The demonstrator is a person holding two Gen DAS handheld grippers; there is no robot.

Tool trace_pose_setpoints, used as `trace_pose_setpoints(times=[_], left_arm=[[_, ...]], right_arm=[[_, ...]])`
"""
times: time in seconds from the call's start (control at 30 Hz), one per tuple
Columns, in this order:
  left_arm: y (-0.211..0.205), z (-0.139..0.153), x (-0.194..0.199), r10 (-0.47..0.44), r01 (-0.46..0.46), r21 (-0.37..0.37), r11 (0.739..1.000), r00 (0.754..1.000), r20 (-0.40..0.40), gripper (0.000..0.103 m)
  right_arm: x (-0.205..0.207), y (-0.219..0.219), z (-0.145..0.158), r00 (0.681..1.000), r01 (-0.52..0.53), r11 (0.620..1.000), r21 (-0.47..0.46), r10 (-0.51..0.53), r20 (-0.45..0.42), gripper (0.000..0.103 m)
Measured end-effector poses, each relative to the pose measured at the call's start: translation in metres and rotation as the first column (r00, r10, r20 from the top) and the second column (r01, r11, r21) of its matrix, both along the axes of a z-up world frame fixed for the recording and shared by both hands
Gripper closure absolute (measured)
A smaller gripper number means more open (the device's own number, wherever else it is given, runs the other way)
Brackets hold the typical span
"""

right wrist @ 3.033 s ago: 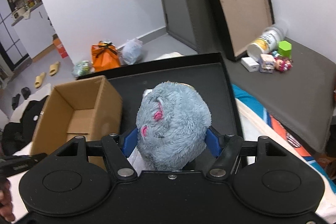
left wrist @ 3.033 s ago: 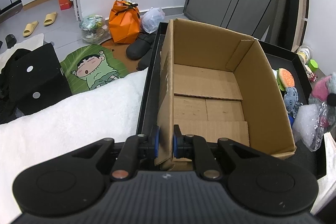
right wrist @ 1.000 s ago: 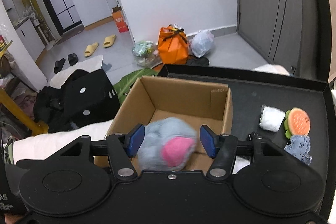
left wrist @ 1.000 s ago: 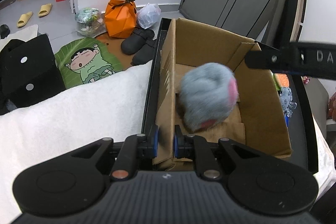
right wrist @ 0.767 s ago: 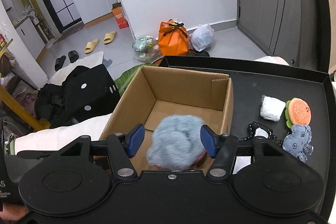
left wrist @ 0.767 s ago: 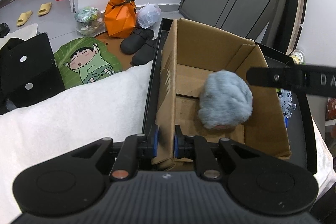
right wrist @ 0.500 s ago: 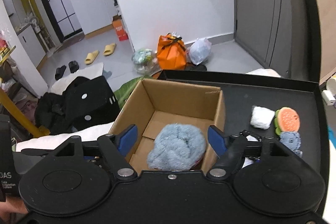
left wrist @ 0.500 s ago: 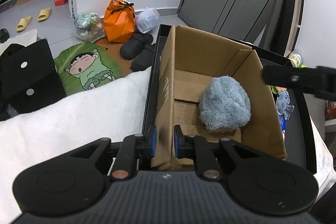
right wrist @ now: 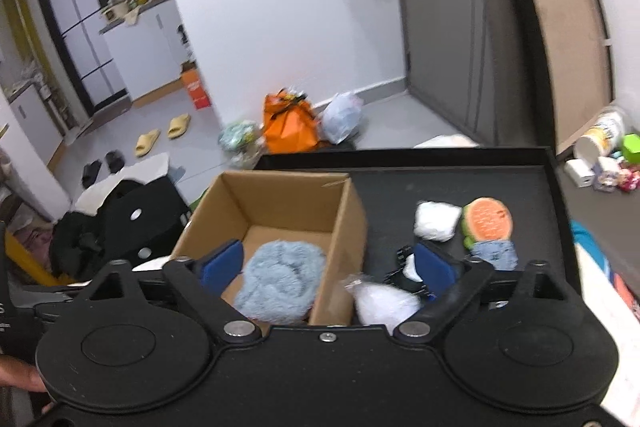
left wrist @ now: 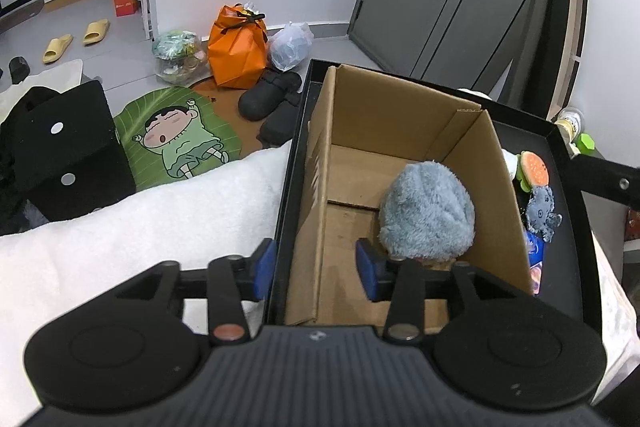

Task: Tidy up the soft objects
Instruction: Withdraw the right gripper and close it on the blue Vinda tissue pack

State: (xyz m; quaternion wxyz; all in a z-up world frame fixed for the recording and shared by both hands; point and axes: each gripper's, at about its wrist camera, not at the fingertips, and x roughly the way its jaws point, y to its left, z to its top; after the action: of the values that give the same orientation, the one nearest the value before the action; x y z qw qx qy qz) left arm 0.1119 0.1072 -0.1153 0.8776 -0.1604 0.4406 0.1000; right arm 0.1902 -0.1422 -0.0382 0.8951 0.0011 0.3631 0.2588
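Grey-blue fluffy plush (left wrist: 427, 213), round and shaggy, sits on the floor of the open cardboard box (left wrist: 404, 115), leaning toward the box's right wall, near the front end. No pink face showing, just fur. The box stands in a black tray (right wrist: 460, 183) at its left side.

On the bare tray right of the box: a white soft wad (right wrist: 436, 221), a watermelon-slice plush (right wrist: 487, 219), a small blue-grey plush (right wrist: 494, 254) just below it, and a clear bag with white stuffing (right wrist: 382, 301) right beside the box's near corner. A small dark item next to the bag is too blurred to name.

Versus earlier: three seconds ago the plush was pinched in the right tongs over the tray and the box was empty; now it lies in the box, settled. The left tongs were pressed on the box's left wall; now they have let go.

Left tongs (left wrist: 316, 265) spread wide, straddling the box's left wall, one finger outside by the white blanket (left wrist: 140, 227), one inside near the plush, gripping nothing. Right tongs (right wrist: 328, 265) spread wide and empty, hovering above the box's near right corner, view tilted and blurred.
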Motion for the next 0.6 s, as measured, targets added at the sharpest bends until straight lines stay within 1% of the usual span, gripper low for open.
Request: trace_pose_setpoints(times=[0.03,0.07,0.1,0.13,0.17,0.2,0.27,0.4,0.6], left_arm=[[0.000,0.001,0.000,0.002,-0.002,-0.001,1.000,1.000,0.001,0.050],[-0.001,0.002,-0.001,0.002,-0.002,0.000,1.000,1.000,0.003,0.045],[-0.002,0.004,-0.001,-0.001,0.001,0.003,1.000,1.000,0.006,0.039],[-0.004,0.005,-0.001,-0.006,0.006,0.009,1.000,1.000,0.009,0.035],[-0.005,0.006,0.000,-0.010,0.010,0.015,1.000,1.000,0.009,0.028],[-0.007,0.006,0.001,-0.012,0.012,0.020,1.000,1.000,0.006,0.025],[-0.009,0.006,0.002,-0.010,0.010,0.017,1.000,1.000,0.000,0.023],[-0.010,0.006,0.003,-0.019,0.019,-0.022,1.000,1.000,-0.005,0.021],[-0.015,0.006,0.006,-0.015,0.015,-0.011,1.000,1.000,-0.012,0.020]], right_arm=[[-0.001,-0.004,-0.001,1.000,0.013,1.000,0.003,-0.013,0.011,0.003],[-0.001,-0.008,-0.002,1.000,0.022,1.000,0.009,-0.022,0.016,0.001],[-0.001,-0.013,-0.003,0.999,0.030,0.999,0.015,-0.030,0.016,0.000],[-0.001,-0.017,-0.005,0.999,0.041,0.999,0.018,-0.042,0.017,0.000],[-0.001,-0.022,-0.007,0.999,0.052,0.998,0.019,-0.053,0.013,0.000],[0.000,-0.026,-0.009,0.998,0.062,0.998,0.019,-0.062,0.008,0.000],[0.001,-0.034,-0.012,0.997,0.083,0.996,0.020,-0.083,0.001,0.000],[-0.001,-0.048,-0.019,0.995,0.104,0.995,0.011,-0.104,-0.009,0.000],[0.000,-0.059,-0.037,0.991,0.132,0.991,-0.036,-0.133,-0.025,0.000]])
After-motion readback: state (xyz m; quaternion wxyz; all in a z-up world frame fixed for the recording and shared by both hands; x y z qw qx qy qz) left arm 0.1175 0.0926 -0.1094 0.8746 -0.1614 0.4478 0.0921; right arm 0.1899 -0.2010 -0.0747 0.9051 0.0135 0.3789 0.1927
